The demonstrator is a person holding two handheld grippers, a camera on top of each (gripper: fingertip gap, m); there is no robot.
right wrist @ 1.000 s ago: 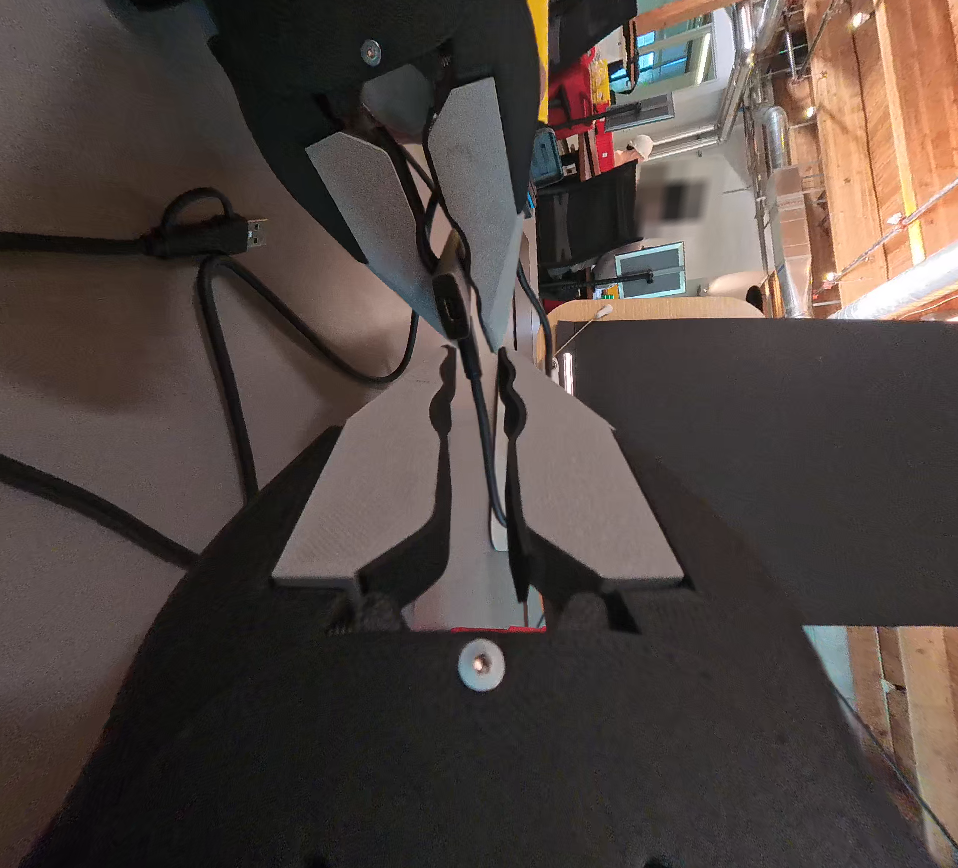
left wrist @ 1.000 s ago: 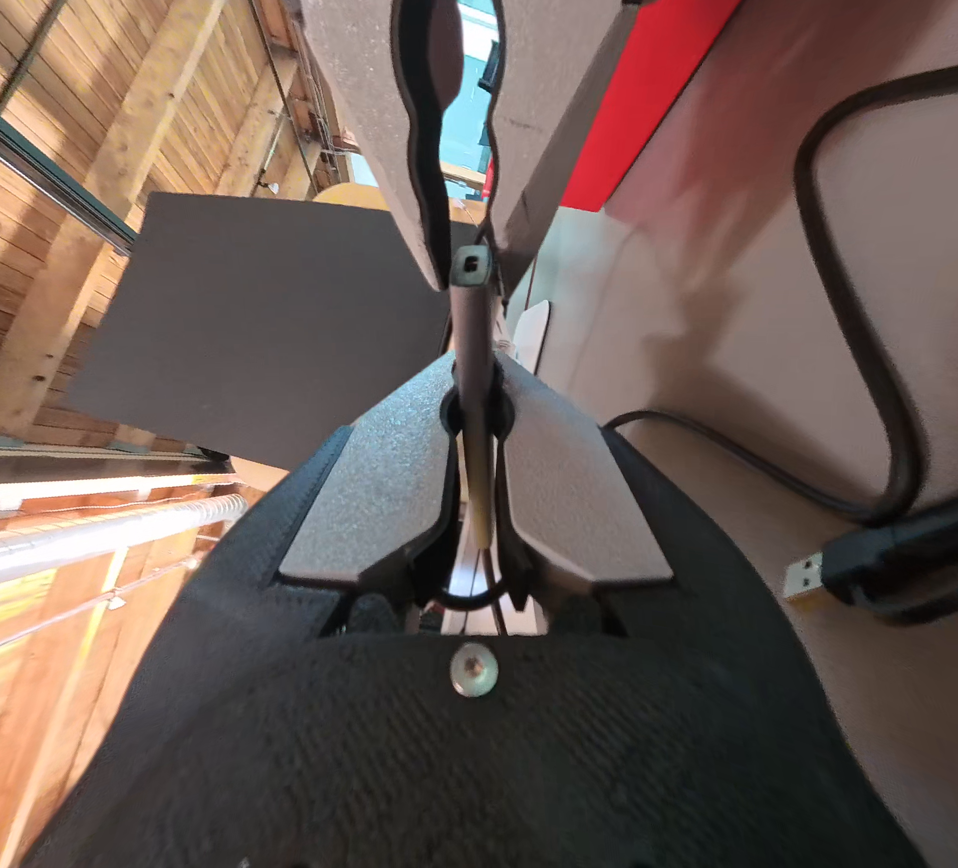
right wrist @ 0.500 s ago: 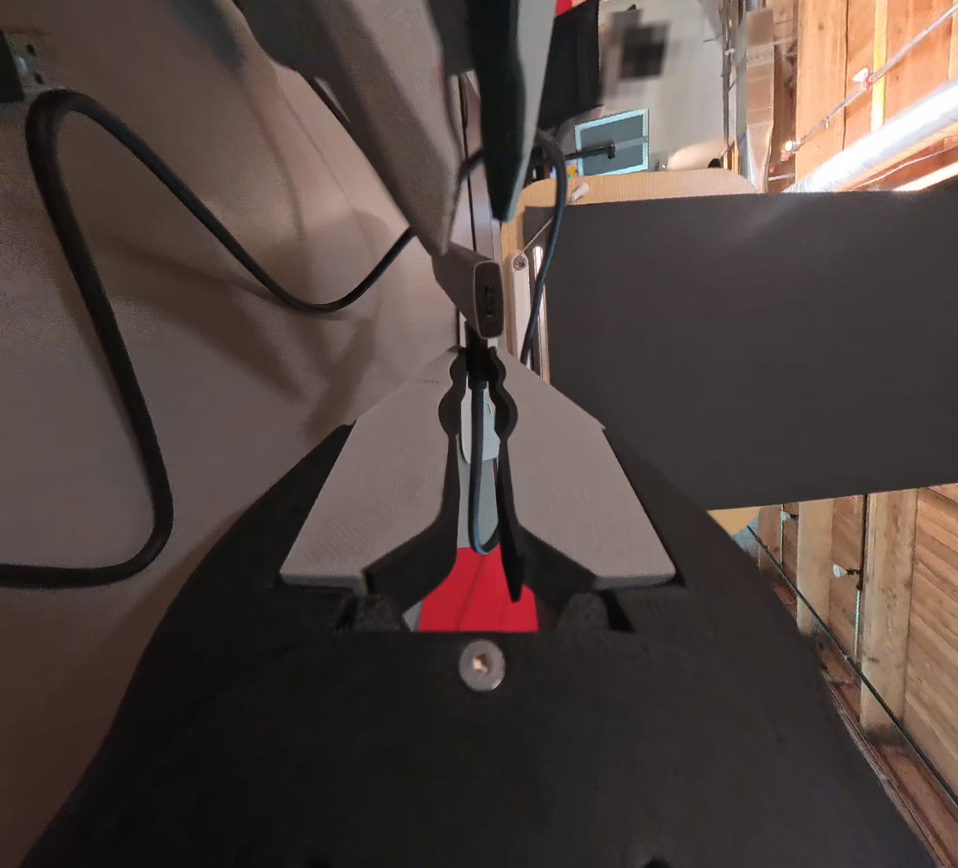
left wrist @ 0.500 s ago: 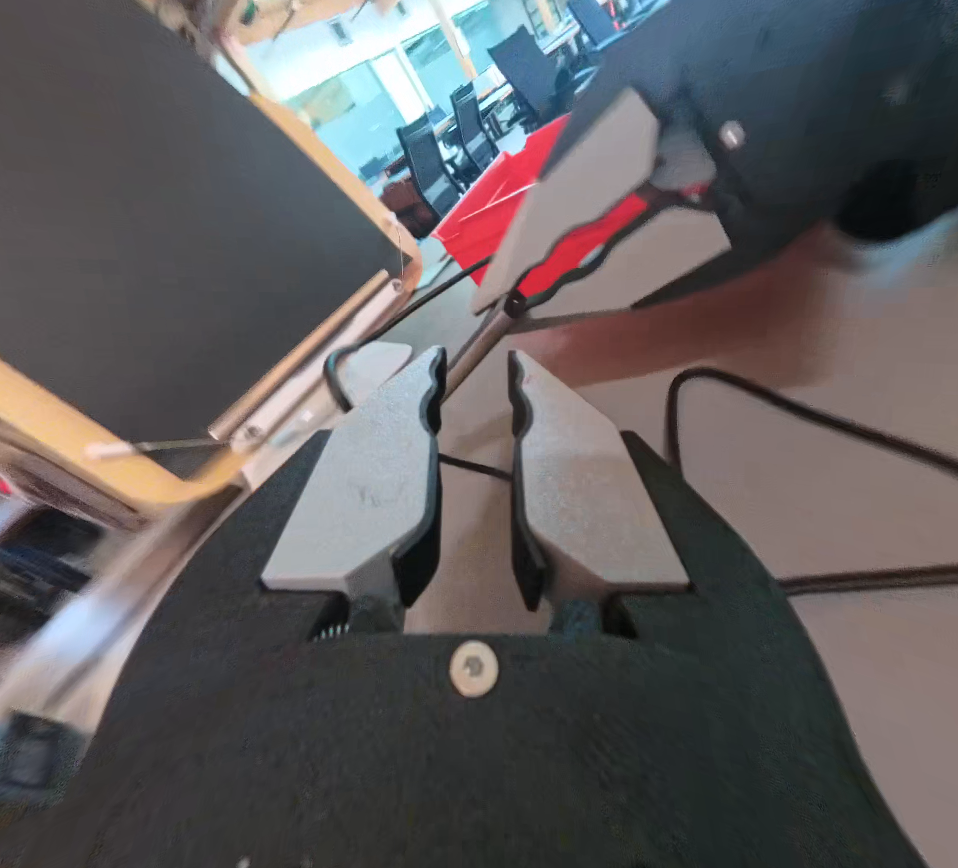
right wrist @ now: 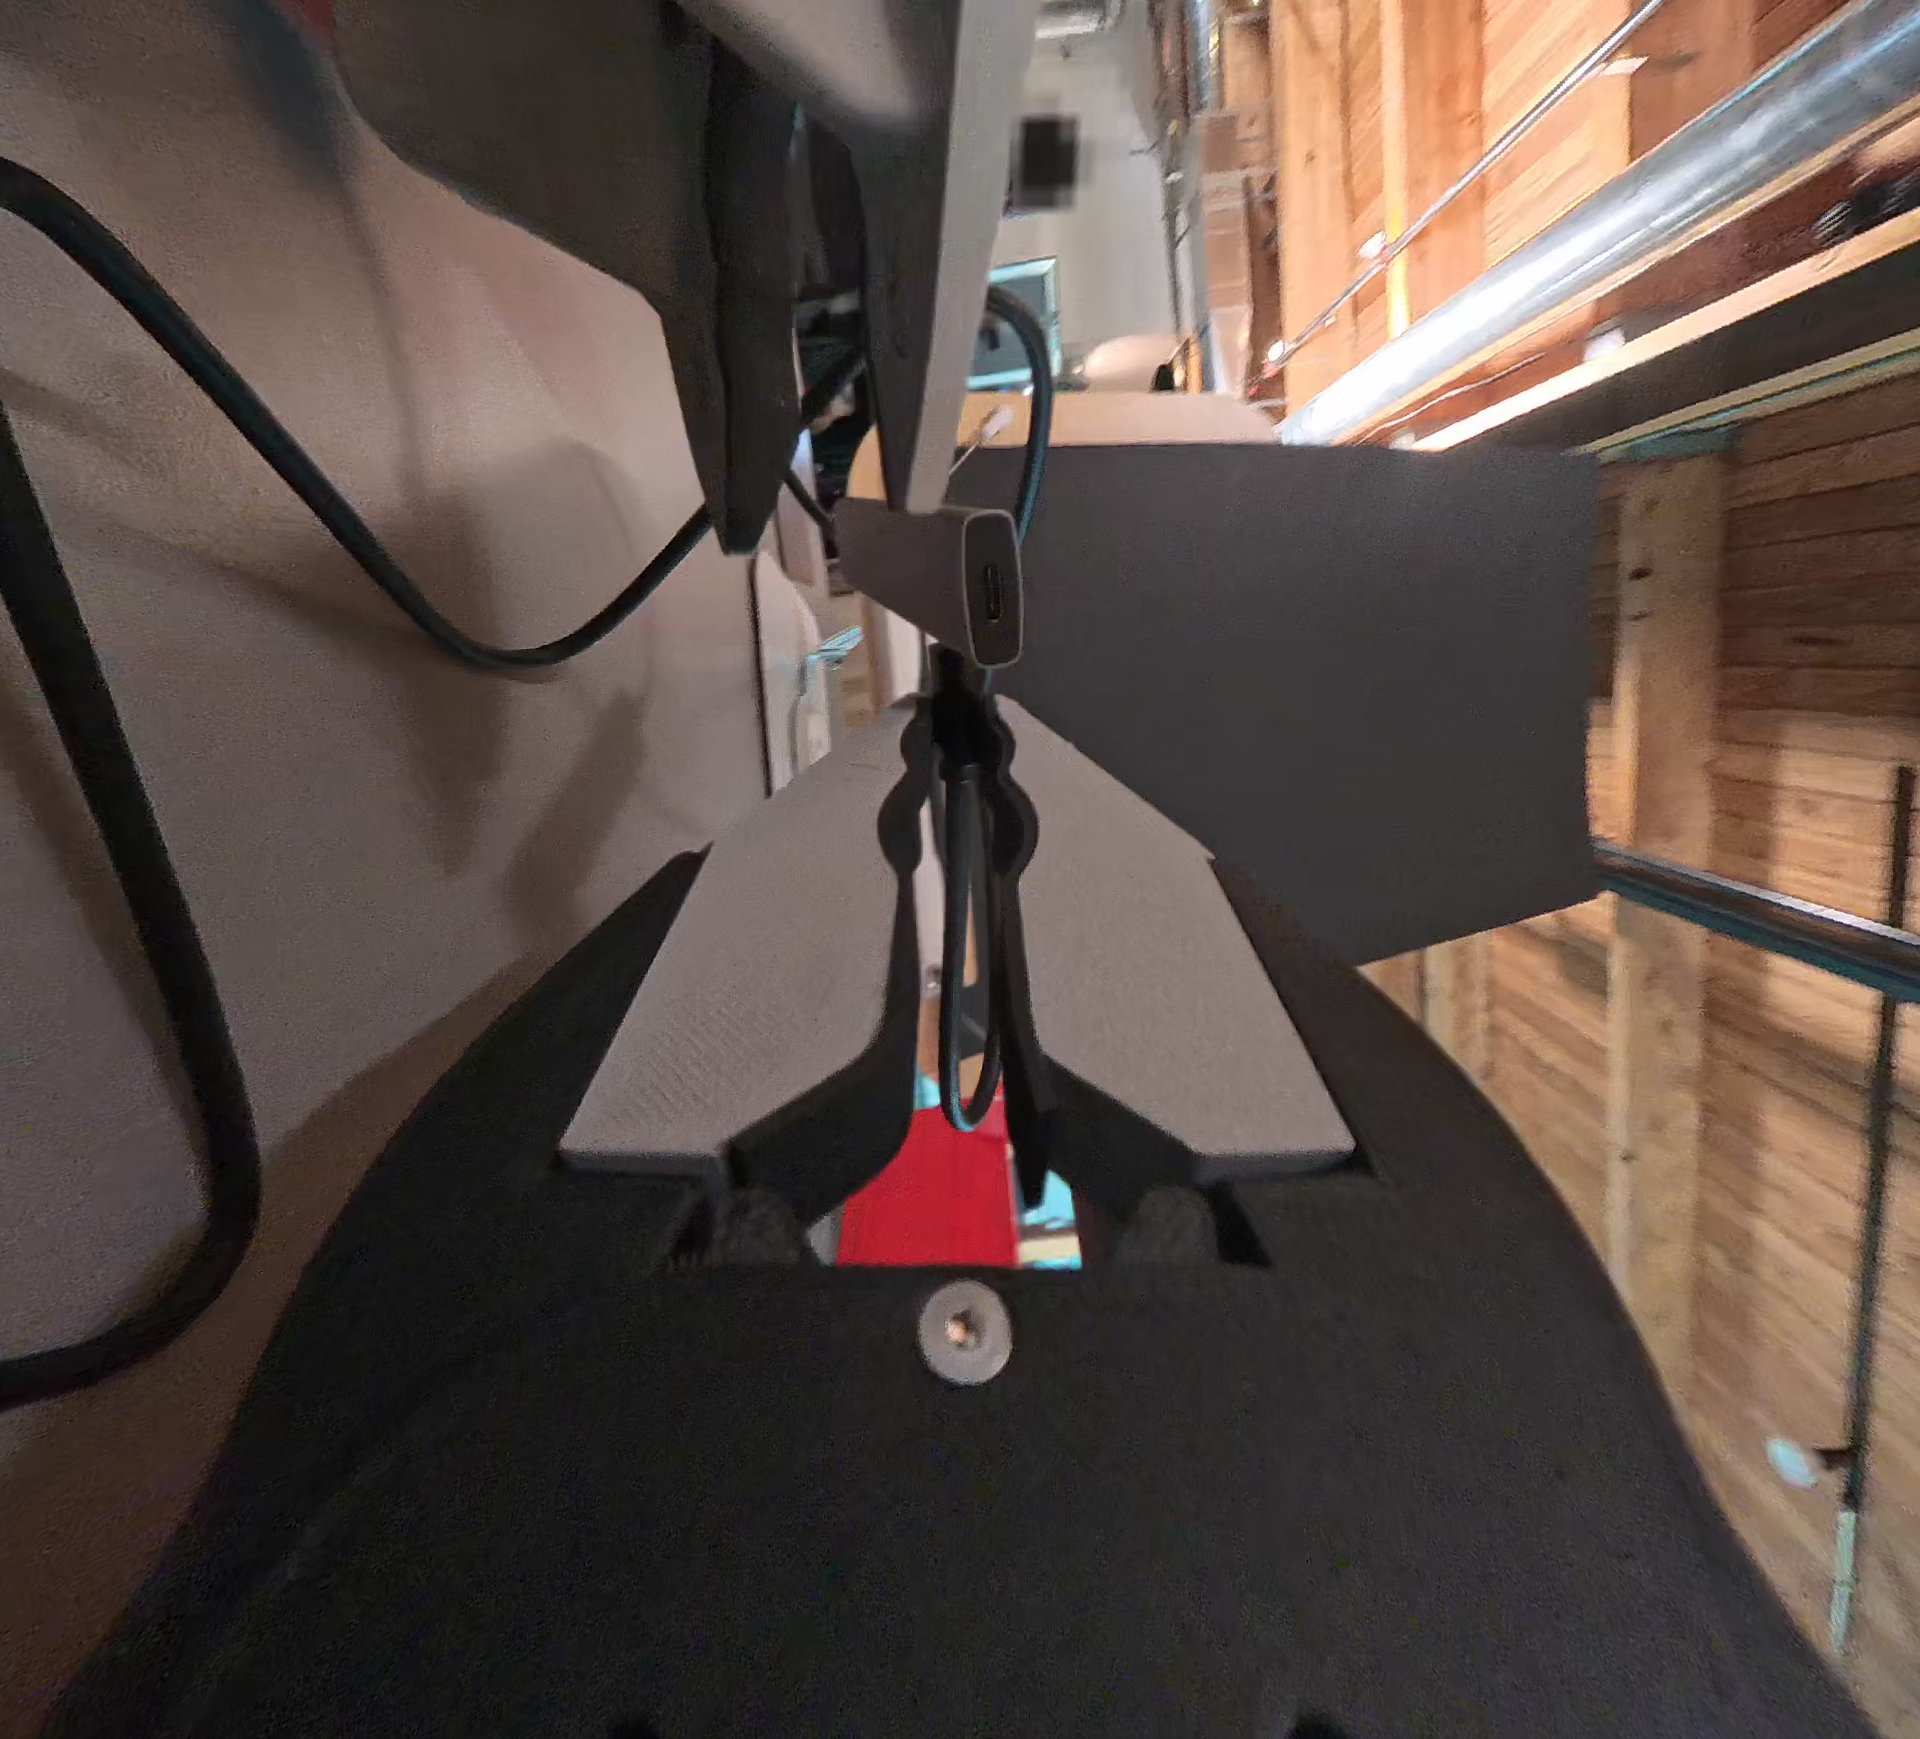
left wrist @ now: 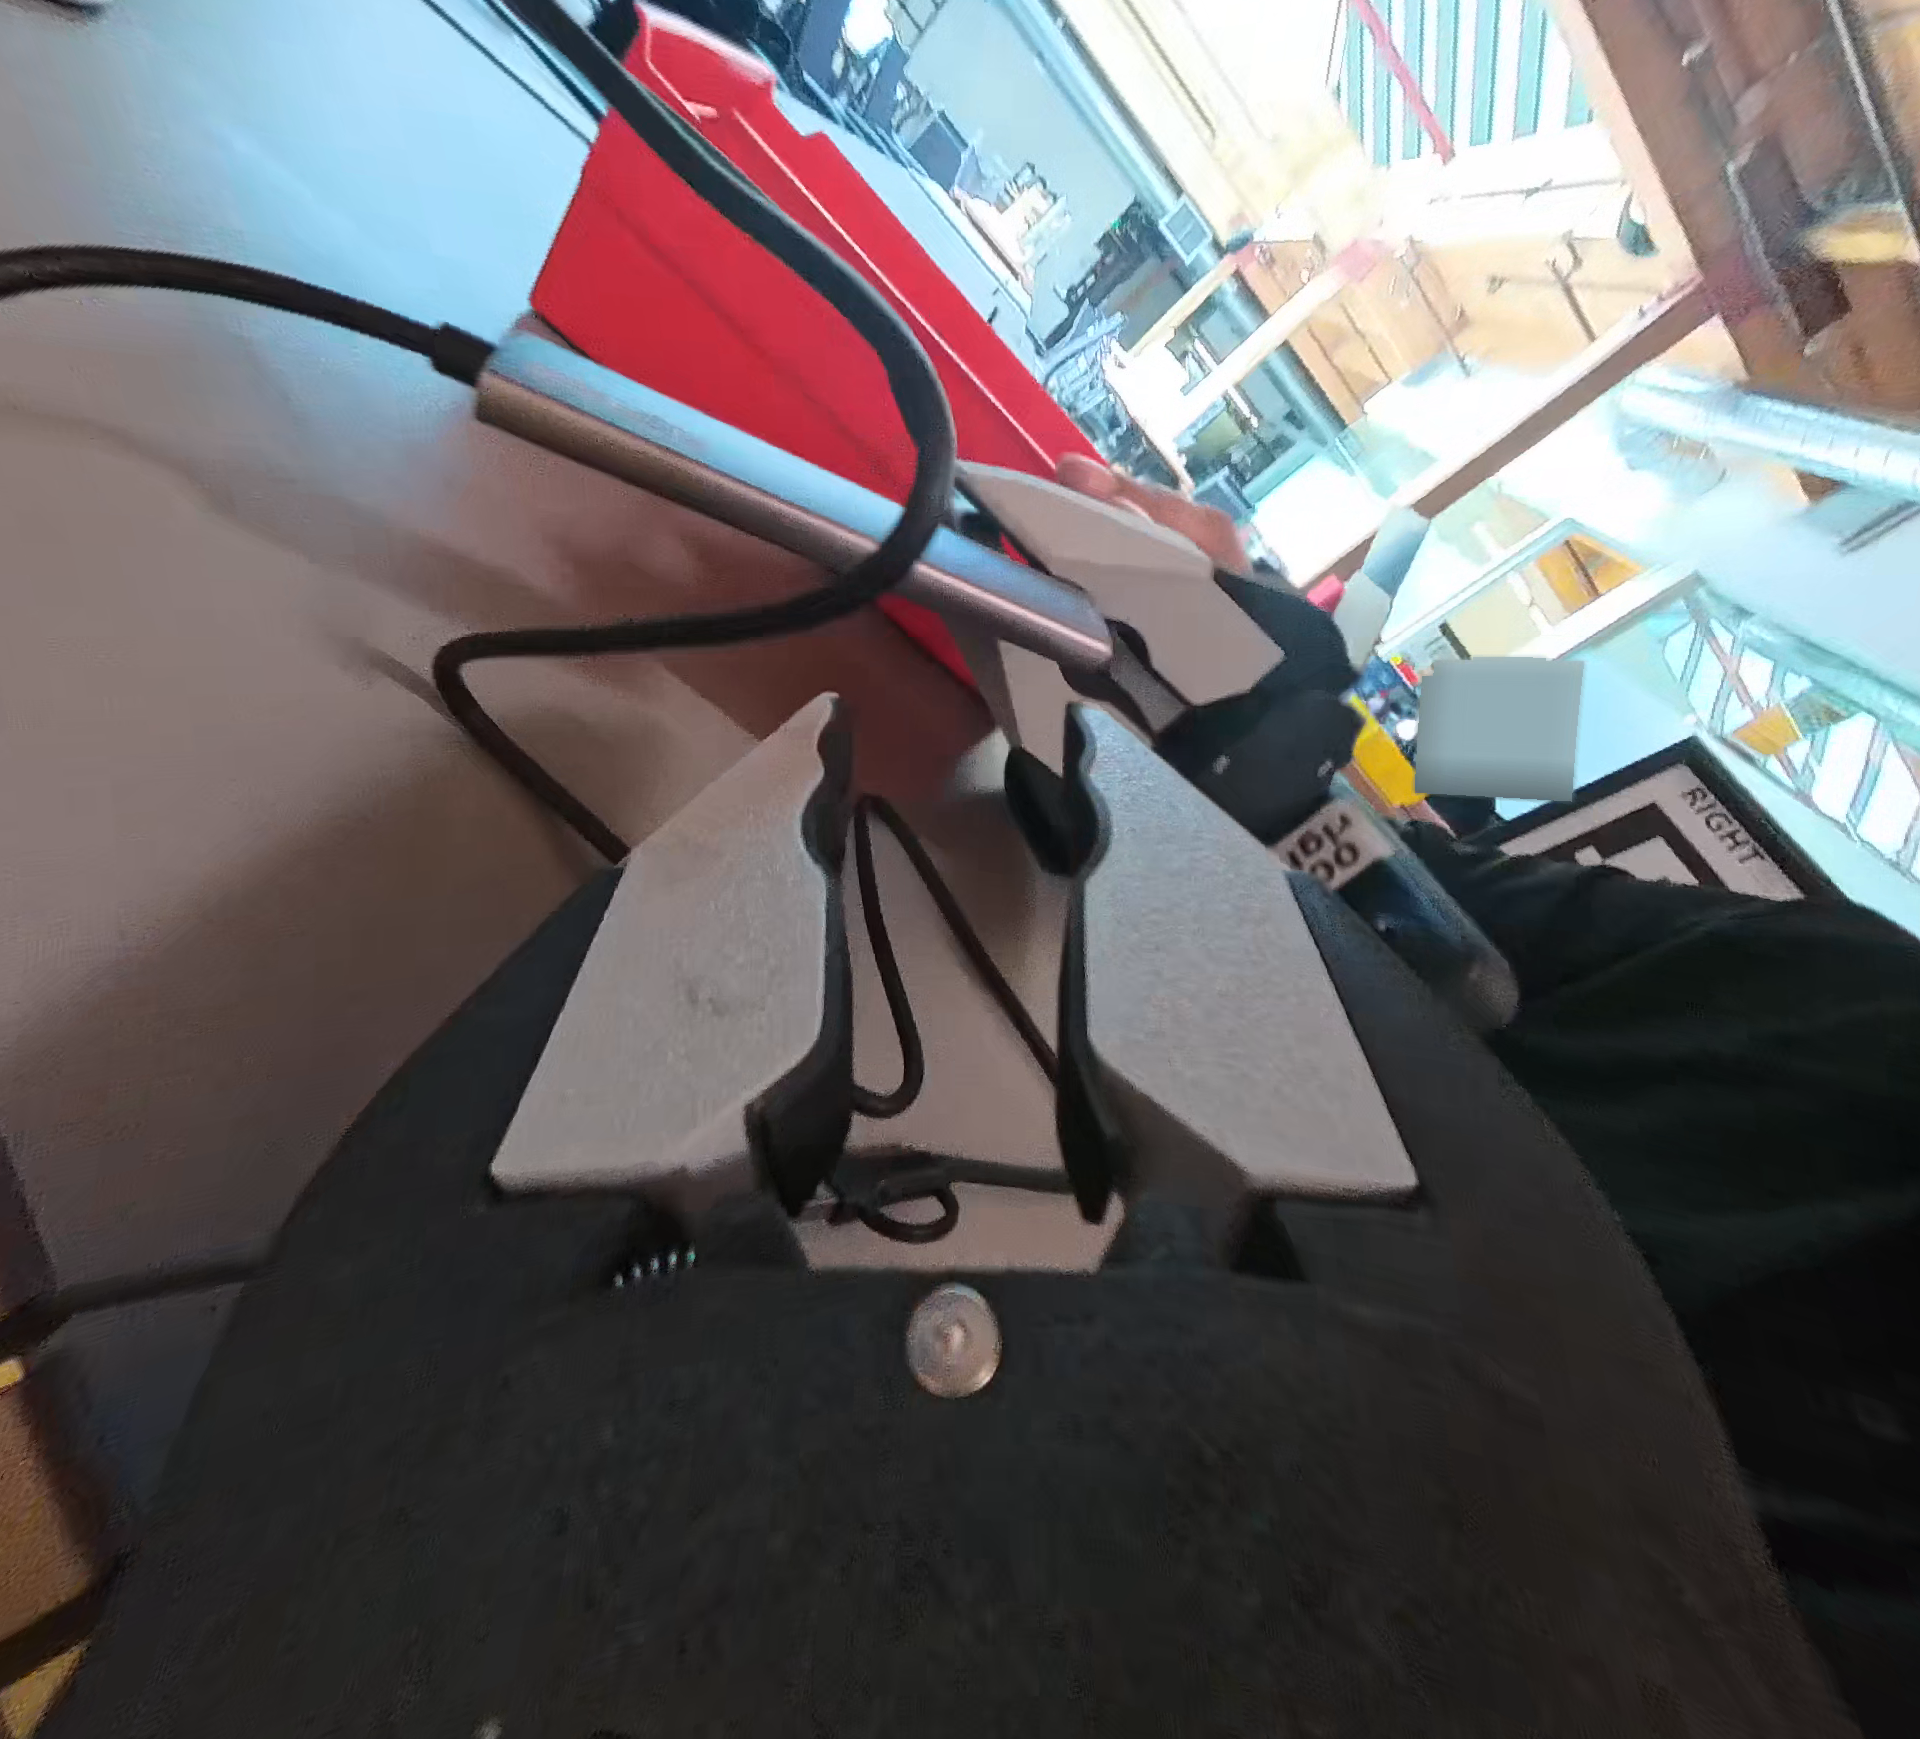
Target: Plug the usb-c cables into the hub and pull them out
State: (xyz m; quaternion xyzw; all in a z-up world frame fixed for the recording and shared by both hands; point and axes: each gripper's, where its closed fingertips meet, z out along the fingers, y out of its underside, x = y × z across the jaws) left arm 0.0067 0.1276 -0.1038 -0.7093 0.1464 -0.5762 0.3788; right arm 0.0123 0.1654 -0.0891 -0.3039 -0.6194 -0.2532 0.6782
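**Hub hanging off the right gripper, left one wide open**

Biggest thing first: the beige table [left wrist: 208, 754] filled the left side of both views, with a black panel [right wrist: 1299, 650] standing at its far edge and a red bin [left wrist: 727, 287] behind the action.

The left gripper [left wrist: 953, 718] had its tongs spread apart with nothing between them, just bare table and a loop of thin wire [left wrist: 883, 962] lying underneath. From the right wrist view it loomed in blurry from the top, one fingertip right by the hub but not clamping it.

The right gripper [right wrist: 958, 723] had its tongs pressed together, pinching a thin black cable [right wrist: 961, 910] just behind its plug. That cable looped back down between the fingers.

The hub [left wrist: 727, 484] was a slim grey bar, tilted and apparently up off the table, with its near end sitting right at the right gripper's tips. Its end port [right wrist: 992, 593] faced the right camera and was empty. The pinched plug touched the hub's side; couldn't tell if it was fully seated.

The hub's own lead [left wrist: 208, 276] ran off its far end to the left, and a thicker black cord [left wrist: 831, 255] curved across in front of the bin
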